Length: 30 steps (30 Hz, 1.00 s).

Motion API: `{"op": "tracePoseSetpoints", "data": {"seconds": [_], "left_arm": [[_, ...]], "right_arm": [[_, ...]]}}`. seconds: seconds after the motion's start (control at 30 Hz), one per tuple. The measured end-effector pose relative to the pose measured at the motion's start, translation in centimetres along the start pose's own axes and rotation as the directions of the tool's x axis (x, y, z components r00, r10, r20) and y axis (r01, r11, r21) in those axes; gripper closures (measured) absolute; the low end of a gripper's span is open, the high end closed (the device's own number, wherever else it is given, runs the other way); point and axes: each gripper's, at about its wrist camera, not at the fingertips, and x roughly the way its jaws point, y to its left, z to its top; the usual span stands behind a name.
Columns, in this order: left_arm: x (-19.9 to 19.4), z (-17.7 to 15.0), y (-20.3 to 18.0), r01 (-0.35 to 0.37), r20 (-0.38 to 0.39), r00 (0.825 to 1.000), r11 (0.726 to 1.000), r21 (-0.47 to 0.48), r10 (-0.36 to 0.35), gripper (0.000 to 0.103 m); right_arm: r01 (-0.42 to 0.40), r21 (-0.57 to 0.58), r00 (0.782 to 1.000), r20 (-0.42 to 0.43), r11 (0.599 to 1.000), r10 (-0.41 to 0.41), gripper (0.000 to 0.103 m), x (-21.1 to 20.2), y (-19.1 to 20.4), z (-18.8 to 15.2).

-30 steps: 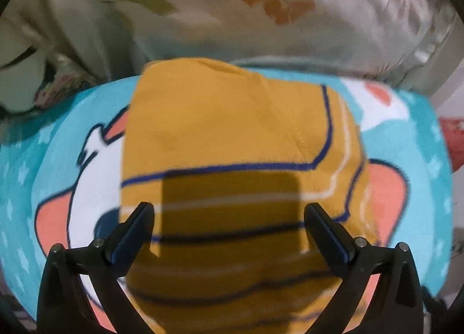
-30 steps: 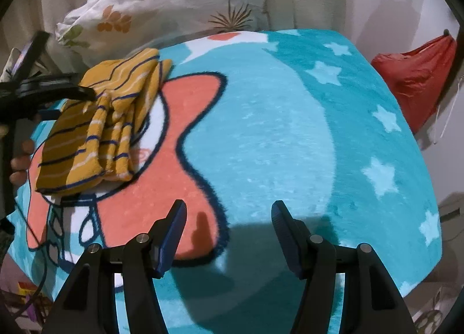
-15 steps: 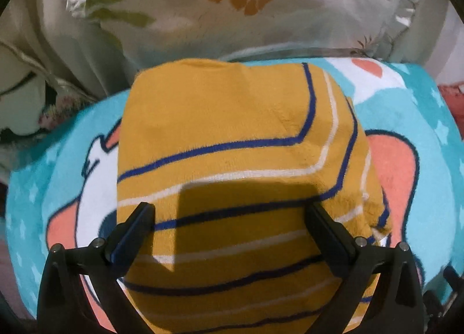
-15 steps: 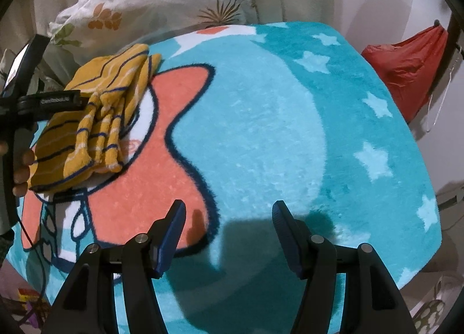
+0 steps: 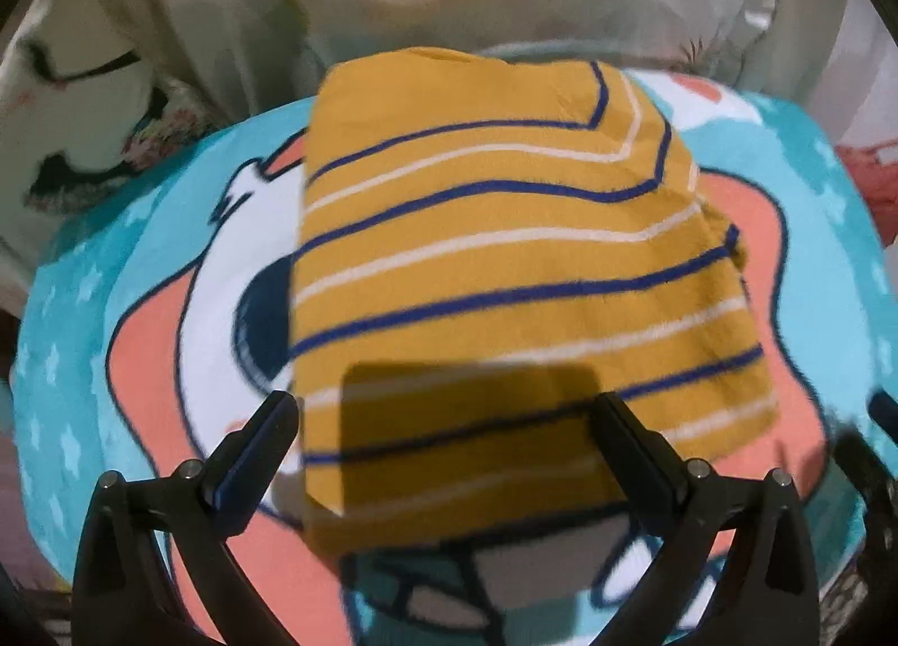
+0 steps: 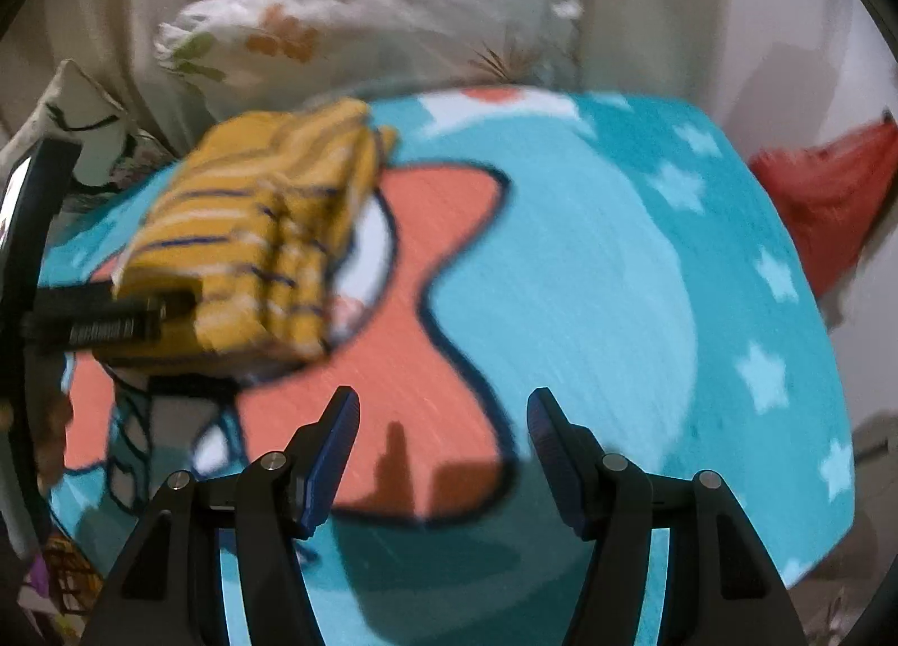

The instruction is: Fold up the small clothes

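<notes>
We judge the folded yellow striped garment (image 5: 505, 275) light, soft and floppy, best pinched at a near corner through all layers. It lies on the teal blanket (image 6: 645, 309), far left. Left tongs (image 5: 443, 421) and right tongs (image 6: 443, 421) gape, holding nothing.

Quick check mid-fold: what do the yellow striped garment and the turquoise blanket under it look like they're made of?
Yellow striped garment: looks like soft matte knit, probably cotton jersey; it folds into limp, rounded layers, and its stripes look part of the cloth, though blur leaves that open.
Turquoise blanket: looks like plush fleece, likely synthetic; fuzzy nap, slight sheen, a cartoon pattern with soft edges.
</notes>
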Motion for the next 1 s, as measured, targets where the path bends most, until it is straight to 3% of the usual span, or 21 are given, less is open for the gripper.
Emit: {"op": "tracePoseSetpoints", "data": {"seconds": [0.1,0.2,0.3,0.4,0.53,0.6,0.63,0.73,0.87,0.93,1.0], "left_arm": [[-0.6,-1.1,1.8,-0.028,0.001,1.000,0.999,-0.039,0.028,0.000],[0.8,-2.2,3.5,-0.066,-0.056,0.996,0.995,-0.068,0.063,0.000],[2.1,-3.2,5.4,-0.021,-0.091,0.996,0.991,-0.130,0.009,0.000],[1.6,-3.6,6.8,0.003,-0.092,0.996,0.987,-0.163,-0.018,0.000],[-0.2,-4.1,8.2,0.021,-0.058,0.998,0.986,-0.164,-0.031,0.000],[-1.1,-3.8,9.0,0.043,-0.028,0.998,0.982,-0.183,-0.049,0.000],[-1.4,-3.4,9.2,0.043,-0.007,0.999,0.981,-0.189,-0.045,0.000],[-1.6,-1.3,9.8,0.048,0.033,0.999,0.976,-0.212,-0.042,0.000],[0.5,1.7,8.9,0.091,0.039,0.996,0.975,-0.202,-0.085,0.000],[2.6,1.9,9.1,0.104,-0.028,0.993,0.967,-0.233,-0.114,0.000],[2.8,1.4,10.5,0.157,-0.029,0.985,0.948,-0.278,-0.172,0.000]], "right_arm": [[-0.024,-0.054,0.998,0.064,0.998,0.027,0.037,0.1,2.6,2.6],[-0.041,-0.089,0.994,0.098,0.995,0.050,0.042,1.3,4.9,4.6],[-0.068,-0.107,0.996,0.043,0.992,0.073,0.045,4.5,7.1,6.2],[-0.021,-0.152,0.999,-0.052,0.988,0.013,0.047,8.0,7.9,6.1],[0.029,-0.158,0.998,-0.056,0.987,-0.038,0.044,6.9,7.3,6.2],[0.078,-0.152,0.997,0.006,0.985,-0.078,0.050,4.8,7.4,6.8],[0.066,-0.148,0.997,0.037,0.987,-0.061,0.050,4.0,7.7,7.4],[-0.071,-0.138,0.993,0.087,0.988,0.083,0.051,2.7,9.3,9.4],[-0.269,-0.086,0.963,-0.006,0.959,0.269,0.056,6.0,11.2,11.1],[-0.269,-0.053,0.960,-0.091,0.962,0.264,0.068,9.0,11.1,10.7],[-0.264,-0.023,0.961,-0.086,0.964,0.262,0.084,9.9,9.4,10.0]]}}
